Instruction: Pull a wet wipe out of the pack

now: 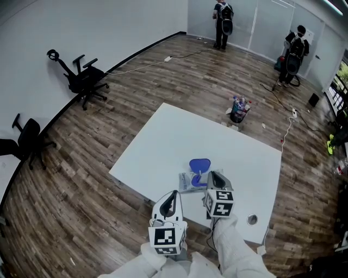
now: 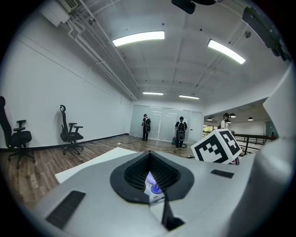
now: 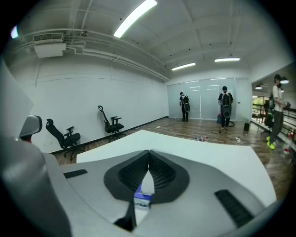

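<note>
A wet wipe pack (image 1: 188, 181) lies flat on the white table (image 1: 179, 141) near its front edge, its blue lid (image 1: 200, 164) flipped open and standing up. My right gripper (image 1: 213, 175) hovers just right of the pack, jaws together at the tips. My left gripper (image 1: 173, 195) hangs lower, in front of the pack and near the table's edge, also closed. In the left gripper view the gripper (image 2: 149, 153) is shut, and the pack (image 2: 155, 190) shows through the gap below the tips. In the right gripper view the gripper (image 3: 149, 163) is shut, with the pack (image 3: 142, 196) visible beneath.
A small round metal fitting (image 1: 252, 219) sits in the table at front right. On the wooden floor beyond the table stands a bucket of bottles (image 1: 239, 110). Office chairs (image 1: 86, 79) line the left wall. Two people (image 1: 223, 16) stand far back.
</note>
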